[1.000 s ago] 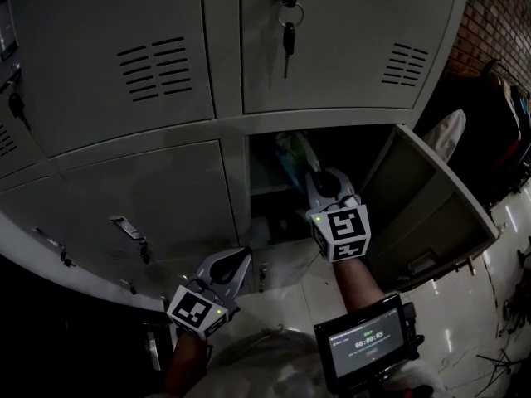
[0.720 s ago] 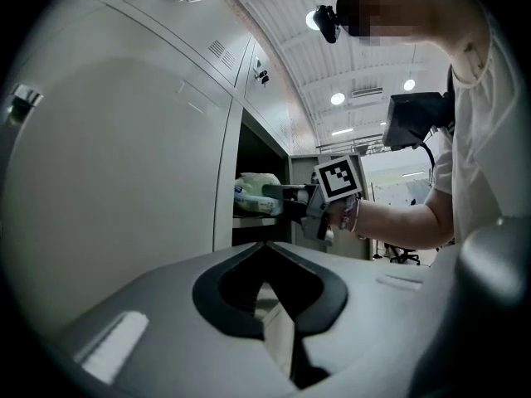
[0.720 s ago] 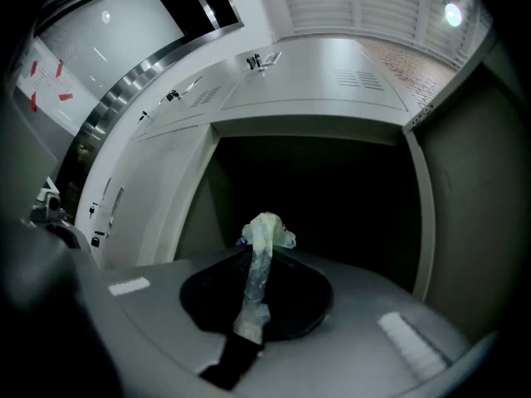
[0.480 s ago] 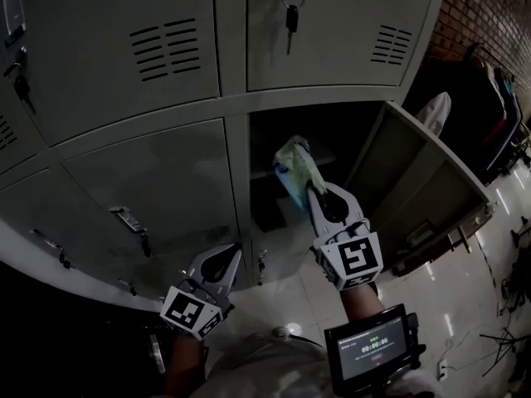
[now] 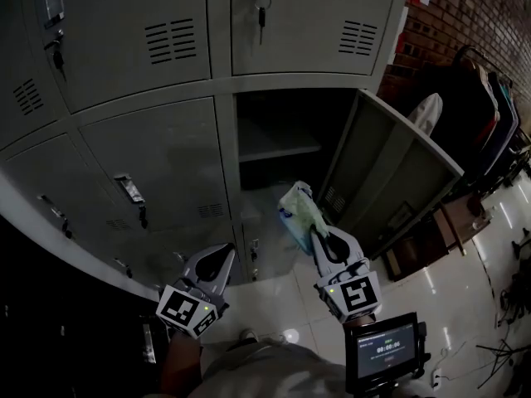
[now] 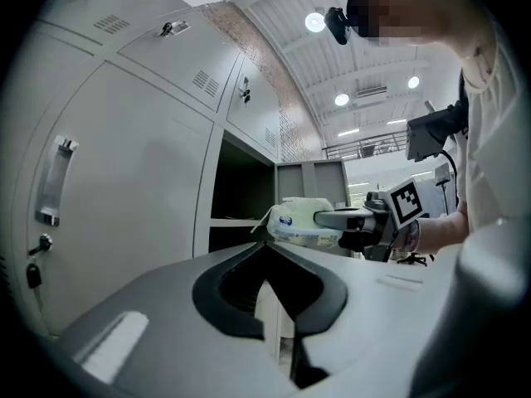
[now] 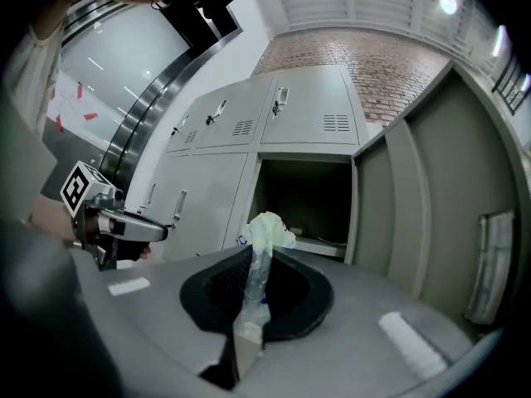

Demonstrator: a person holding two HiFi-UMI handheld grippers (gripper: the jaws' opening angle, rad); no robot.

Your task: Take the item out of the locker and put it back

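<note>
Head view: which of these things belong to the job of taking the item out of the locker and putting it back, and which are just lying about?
Part of the job:
- packet, gripped in the right gripper
- open locker
- its door

Just there:
- left gripper, empty
- keys in the upper locker
- hanging clothes

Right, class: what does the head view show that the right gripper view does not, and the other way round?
Only the head view: the wrist screen, the tiled floor and the right gripper's own marker cube.
Only the right gripper view: the ceiling lamps, and the pack's film pinched flat between that gripper's fingers.
Both: the open locker, its door swung out, the pack held outside the locker, and the left gripper.
</note>
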